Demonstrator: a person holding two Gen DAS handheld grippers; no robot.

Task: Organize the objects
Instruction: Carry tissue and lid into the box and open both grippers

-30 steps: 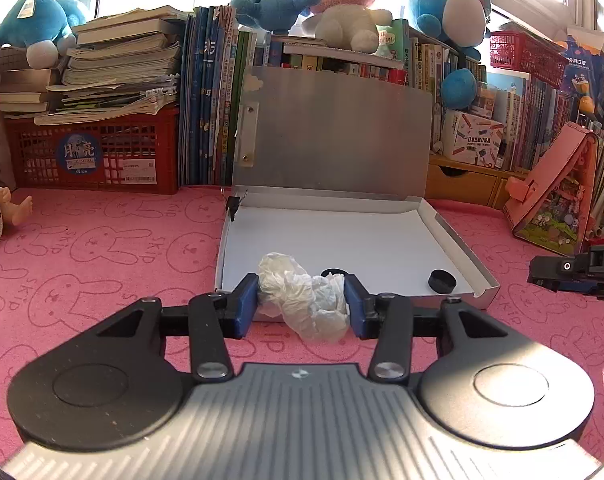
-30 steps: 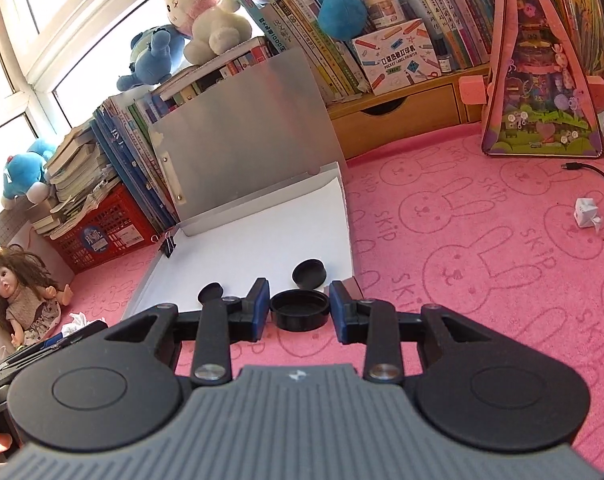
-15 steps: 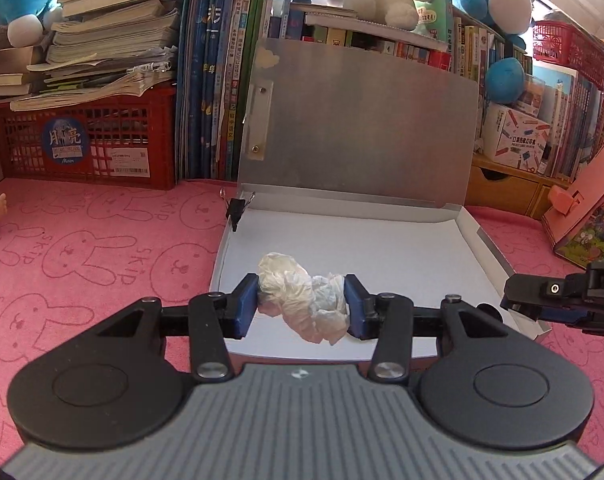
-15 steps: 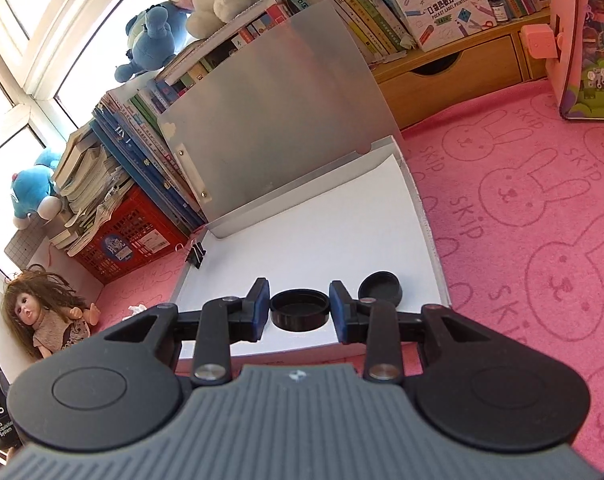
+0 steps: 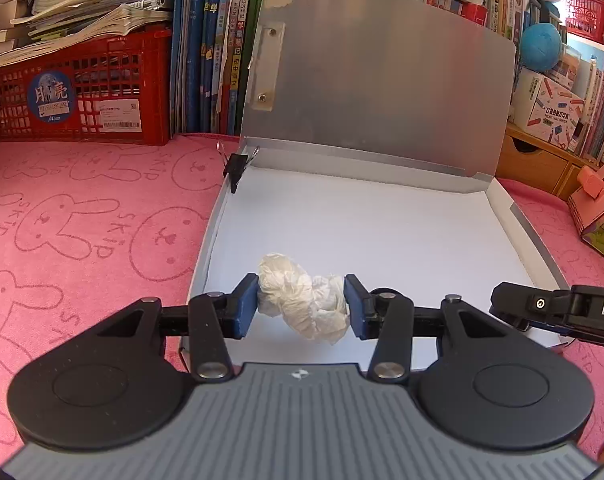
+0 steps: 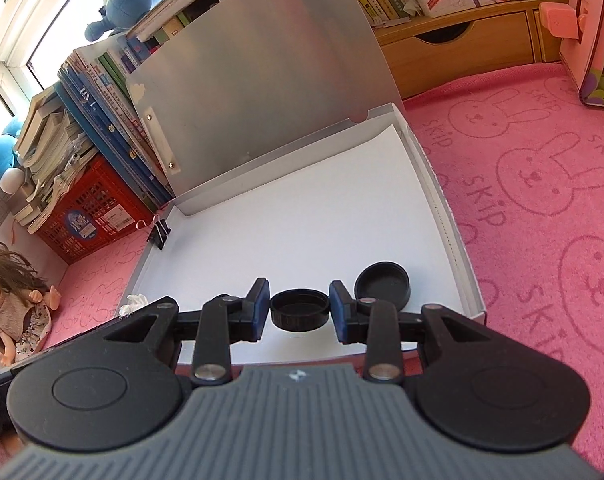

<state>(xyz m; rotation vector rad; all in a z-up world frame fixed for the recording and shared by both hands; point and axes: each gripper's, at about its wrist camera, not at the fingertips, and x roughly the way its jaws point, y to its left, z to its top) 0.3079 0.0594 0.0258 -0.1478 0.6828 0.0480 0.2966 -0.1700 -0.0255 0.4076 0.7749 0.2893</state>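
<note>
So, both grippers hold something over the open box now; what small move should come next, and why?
Probably lower both a little further, then release. The left gripper is shut on the crumpled tissue and the right gripper on a black cap, both above the box's white floor near its front edge. Another black cap already lies inside.

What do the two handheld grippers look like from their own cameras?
Both look alike. The left gripper and right gripper each have a ribbed grey body bearing a small pale emblem, two round black housings, black linkage arms with silver pivot pins, and blue pads on the fingers. No cables or sleeves show.
</note>
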